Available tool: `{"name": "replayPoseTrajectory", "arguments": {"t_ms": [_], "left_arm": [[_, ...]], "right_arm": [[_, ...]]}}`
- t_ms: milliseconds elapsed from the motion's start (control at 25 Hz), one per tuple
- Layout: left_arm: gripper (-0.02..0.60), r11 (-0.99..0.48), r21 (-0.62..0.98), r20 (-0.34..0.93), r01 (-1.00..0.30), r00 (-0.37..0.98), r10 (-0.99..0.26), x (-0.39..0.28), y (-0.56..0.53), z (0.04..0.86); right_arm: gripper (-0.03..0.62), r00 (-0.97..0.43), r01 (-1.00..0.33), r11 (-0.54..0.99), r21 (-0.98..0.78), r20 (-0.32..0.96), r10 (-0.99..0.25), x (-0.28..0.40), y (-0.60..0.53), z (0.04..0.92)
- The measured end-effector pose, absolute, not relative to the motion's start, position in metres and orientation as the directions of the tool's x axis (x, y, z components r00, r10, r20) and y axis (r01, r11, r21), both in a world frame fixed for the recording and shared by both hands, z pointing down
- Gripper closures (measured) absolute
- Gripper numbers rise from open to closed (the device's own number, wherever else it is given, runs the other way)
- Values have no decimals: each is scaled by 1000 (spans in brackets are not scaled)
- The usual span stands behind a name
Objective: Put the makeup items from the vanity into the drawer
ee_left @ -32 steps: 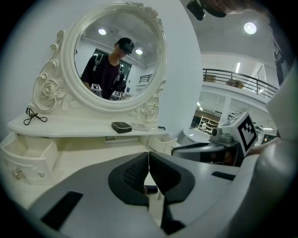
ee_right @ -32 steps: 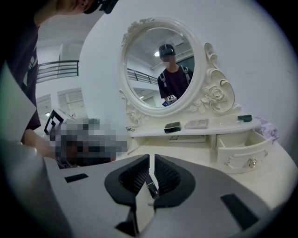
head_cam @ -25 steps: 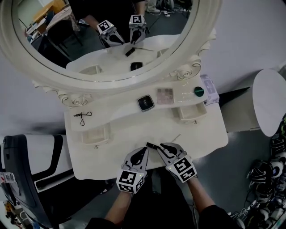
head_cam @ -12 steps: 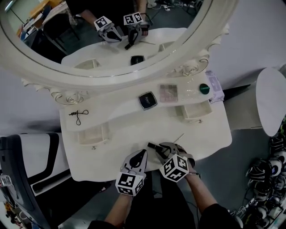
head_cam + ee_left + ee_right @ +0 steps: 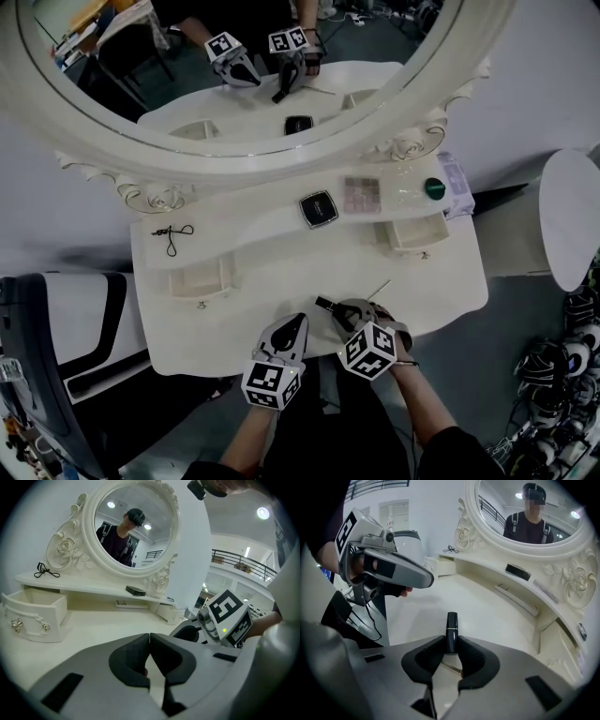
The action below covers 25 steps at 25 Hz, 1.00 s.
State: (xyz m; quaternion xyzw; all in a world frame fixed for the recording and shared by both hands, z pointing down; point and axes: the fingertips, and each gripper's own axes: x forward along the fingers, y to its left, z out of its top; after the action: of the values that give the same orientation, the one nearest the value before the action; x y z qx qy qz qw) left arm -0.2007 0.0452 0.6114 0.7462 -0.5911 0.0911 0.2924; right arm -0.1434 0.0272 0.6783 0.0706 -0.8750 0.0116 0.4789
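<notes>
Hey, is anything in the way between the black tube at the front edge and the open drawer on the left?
Nothing visible: bare tabletop lies between the black tube and the left drawer, which stands open.

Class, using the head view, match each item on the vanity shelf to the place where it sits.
Items:
1. black cord
2. black compact
3. eyeshadow palette
4. green-lidded jar

Places:
A. above the right drawer
B. between the compact and the jar
C. alone at the left end of the shelf
D. just left of the palette

Pairs: 1-C, 2-D, 3-B, 4-A
</notes>
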Motion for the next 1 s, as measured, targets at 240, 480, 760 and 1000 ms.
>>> {"name": "replayPoseTrajectory", "arguments": {"t_ms": [240, 480, 760, 1000], "left_arm": [[566, -139, 318, 462, -938, 281, -841, -195, 44, 591], [566, -151, 298, 437, -942, 275, -856, -187, 41, 569], [566, -156, 271, 394, -950, 258, -882, -178, 40, 531], [566, -191, 240, 337, -952, 266, -903, -163, 36, 494]], "right_arm": [[490, -581, -187, 981, 48, 800, -150, -138, 24, 647], [490, -623, -242, 969, 50, 757, -195, -128, 19, 621], [490, -712, -369, 929, 7, 641, -287, -115, 5, 570], [490, -759, -481, 876, -24, 511, -403, -97, -7, 518]]}}
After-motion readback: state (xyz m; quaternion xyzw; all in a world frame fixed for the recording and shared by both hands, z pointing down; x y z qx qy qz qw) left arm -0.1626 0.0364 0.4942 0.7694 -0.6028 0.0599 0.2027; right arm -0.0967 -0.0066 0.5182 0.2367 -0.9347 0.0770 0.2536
